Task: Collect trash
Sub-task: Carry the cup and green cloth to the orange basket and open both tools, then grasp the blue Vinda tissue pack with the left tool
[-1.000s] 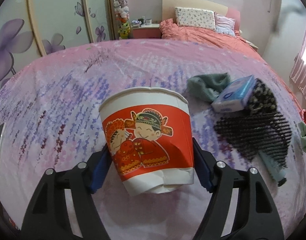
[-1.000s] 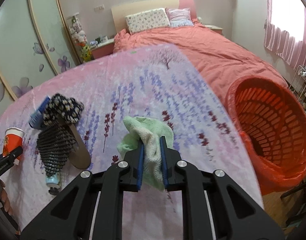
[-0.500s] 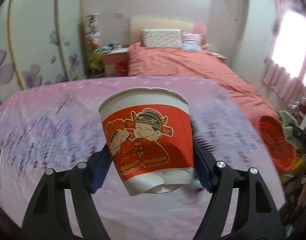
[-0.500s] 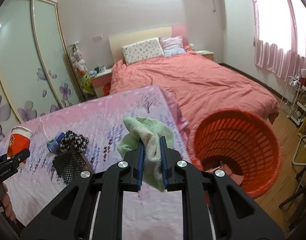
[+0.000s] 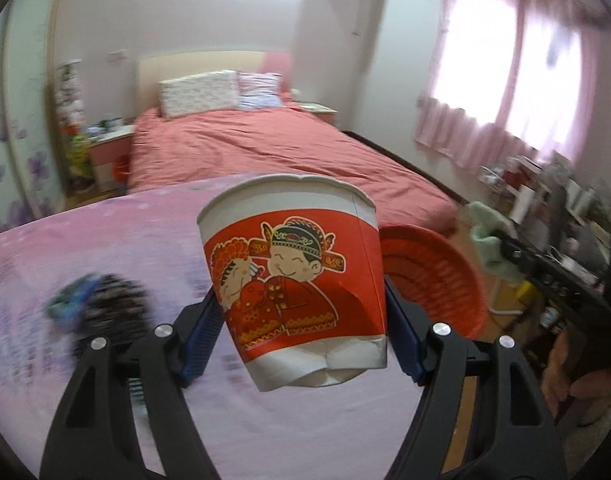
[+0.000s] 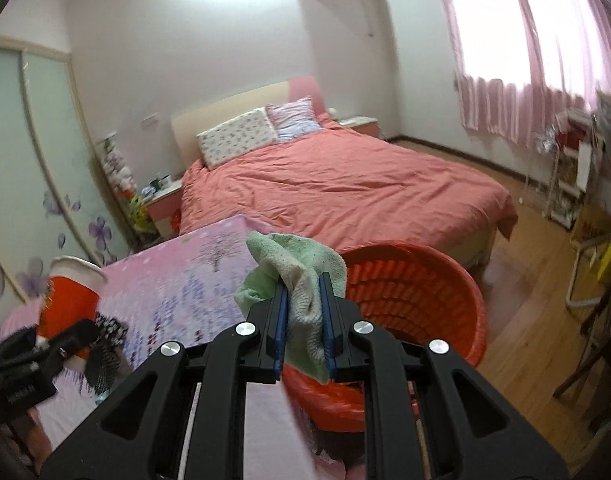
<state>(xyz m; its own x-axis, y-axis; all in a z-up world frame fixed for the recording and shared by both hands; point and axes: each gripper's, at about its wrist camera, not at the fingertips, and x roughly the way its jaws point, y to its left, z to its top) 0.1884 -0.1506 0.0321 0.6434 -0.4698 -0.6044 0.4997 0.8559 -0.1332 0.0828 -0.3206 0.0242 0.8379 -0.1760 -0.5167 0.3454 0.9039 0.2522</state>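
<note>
My left gripper is shut on a red and white paper cup with cartoon figures, held upright above the pink lavender-print cloth. My right gripper is shut on a crumpled green cloth and holds it over the near rim of the orange basket. The basket also shows in the left wrist view, right of the cup. The cup and left gripper appear at the left of the right wrist view. The green cloth shows at the right of the left wrist view.
A black mesh item and a blue pack lie blurred on the cloth at left. A bed with a salmon cover stands behind. Shelving and clutter line the right wall by the curtained window. Wooden floor lies right of the basket.
Both grippers have swung right toward the orange basket, carrying the cup and the green cloth. The basket now sits close under the right gripper. Both grips are unchanged.
</note>
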